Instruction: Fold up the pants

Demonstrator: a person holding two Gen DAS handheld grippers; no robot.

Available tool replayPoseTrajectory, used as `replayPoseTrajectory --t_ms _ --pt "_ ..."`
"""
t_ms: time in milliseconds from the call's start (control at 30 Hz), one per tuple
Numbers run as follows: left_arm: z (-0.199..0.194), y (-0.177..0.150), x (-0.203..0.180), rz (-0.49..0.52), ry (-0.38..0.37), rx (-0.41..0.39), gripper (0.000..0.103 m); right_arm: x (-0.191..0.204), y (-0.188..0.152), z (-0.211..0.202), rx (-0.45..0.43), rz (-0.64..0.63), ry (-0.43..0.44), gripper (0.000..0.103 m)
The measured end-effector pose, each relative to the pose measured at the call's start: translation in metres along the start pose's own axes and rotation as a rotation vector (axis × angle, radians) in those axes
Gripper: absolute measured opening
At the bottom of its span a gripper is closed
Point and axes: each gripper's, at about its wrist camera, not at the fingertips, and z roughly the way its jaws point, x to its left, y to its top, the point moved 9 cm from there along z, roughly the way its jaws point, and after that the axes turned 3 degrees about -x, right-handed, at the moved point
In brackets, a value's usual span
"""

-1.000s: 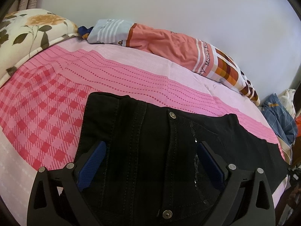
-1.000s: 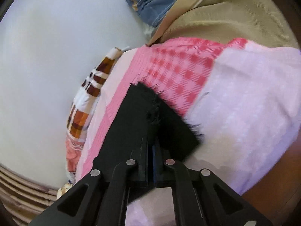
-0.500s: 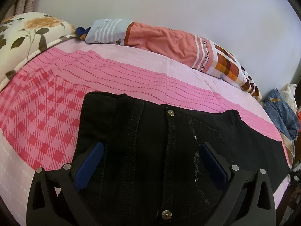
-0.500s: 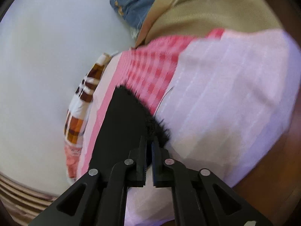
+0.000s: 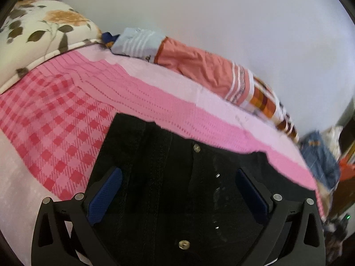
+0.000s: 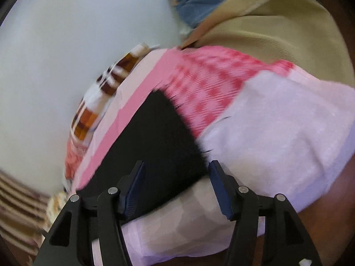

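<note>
The black pants [image 5: 177, 188] lay flat on the pink checked bedsheet [image 5: 55, 133]. The right gripper [image 6: 175, 188], clamped on the frayed leg hem a second earlier, was opening with the cloth loose between its pads. The left gripper [image 5: 177, 195] remained spread wide above the waistband.
</note>
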Motion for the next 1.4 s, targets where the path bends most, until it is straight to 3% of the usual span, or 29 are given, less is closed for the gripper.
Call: replayPoseTrajectory --t_ms 133,167,200,233,300,433,633,767,867,1000,1100,1333,1400 --pt "-0.006 0.003 -0.01 0.01 -0.011 0.016 0.101 0.016 -0.005 0.016 0.011 -0.012 0.013 0.053" --pt "-0.009 0.001 -0.013 0.011 -0.02 0.024 0.101 0.016 -0.005 0.017 0.007 -0.001 0.015 0.027" --pt "-0.011 -0.001 -0.018 0.017 -0.022 0.032 0.101 0.012 -0.007 0.021 0.021 0.013 -0.008 0.008" --pt "-0.014 -0.003 -0.023 0.024 -0.024 0.036 0.101 0.006 -0.01 0.024 0.042 0.035 -0.026 0.006" --pt "-0.021 -0.008 -0.03 0.036 -0.038 0.034 0.101 0.003 -0.012 0.022 0.027 0.084 -0.008 0.006" --pt "-0.032 -0.016 -0.052 0.076 -0.064 0.036 0.101 0.027 -0.006 0.016 0.002 0.044 -0.003 0.006" --pt "-0.038 -0.026 -0.078 0.109 -0.121 0.067 0.101 0.16 -0.015 0.02 0.018 -0.262 0.074 0.007" --pt "-0.044 -0.026 -0.085 0.089 -0.152 0.065 0.101 0.251 -0.069 0.041 0.096 -0.391 0.201 0.007" --pt "-0.044 -0.029 -0.083 0.057 -0.172 0.077 0.101 0.302 -0.138 0.07 0.202 -0.504 0.262 0.007" --pt "-0.035 -0.042 -0.076 0.013 -0.17 0.124 0.101 0.328 -0.229 0.104 0.359 -0.598 0.291 0.007" --pt "-0.031 -0.052 -0.07 -0.03 -0.18 0.151 0.101 0.332 -0.275 0.12 0.413 -0.659 0.267 0.008" --pt "-0.026 -0.059 -0.071 -0.05 -0.2 0.167 0.101 0.339 -0.299 0.114 0.41 -0.736 0.288 0.01" --pt "-0.023 -0.064 -0.074 -0.05 -0.204 0.183 0.101 0.343 -0.303 0.113 0.402 -0.756 0.305 0.02"
